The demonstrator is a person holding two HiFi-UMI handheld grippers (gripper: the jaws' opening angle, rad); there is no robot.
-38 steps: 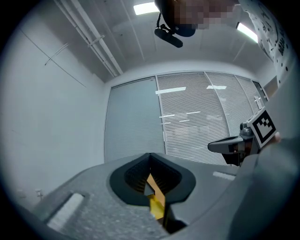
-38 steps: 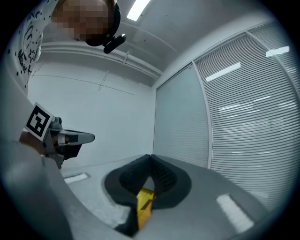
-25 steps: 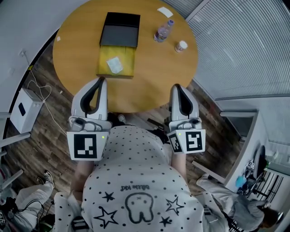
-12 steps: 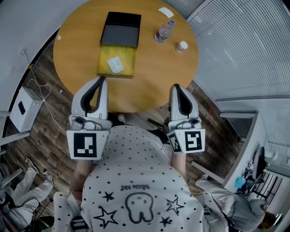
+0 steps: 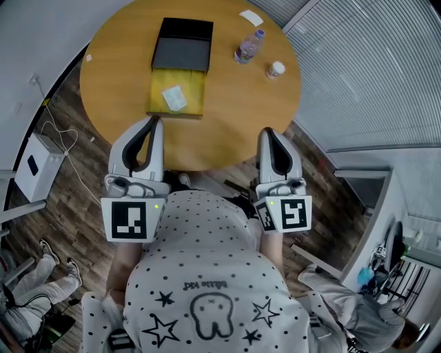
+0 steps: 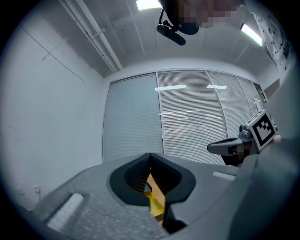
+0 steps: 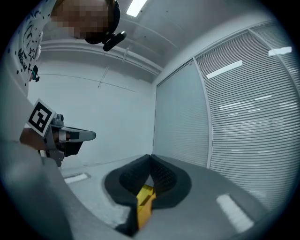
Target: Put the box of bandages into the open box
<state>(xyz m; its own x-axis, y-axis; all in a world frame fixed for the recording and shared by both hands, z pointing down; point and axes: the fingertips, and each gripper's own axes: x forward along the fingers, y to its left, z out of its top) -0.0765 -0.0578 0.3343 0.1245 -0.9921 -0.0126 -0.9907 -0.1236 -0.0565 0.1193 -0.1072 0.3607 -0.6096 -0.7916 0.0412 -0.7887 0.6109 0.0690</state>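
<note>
On the round wooden table, toward its far side, sits the open box: a black lid part behind and a yellow tray in front. The box of bandages, a small pale packet, lies inside the yellow tray, slightly askew. Well to the right of the open box stand a clear plastic bottle lying on its side and a small white jar, with a white card near the far edge. The left gripper hovers at the table's near edge, just short of the yellow tray, its jaws pressed together on nothing. The right gripper hangs level with it, well apart to the right, jaws likewise closed and empty. Both are held close to the person's dotted shirt.
</note>
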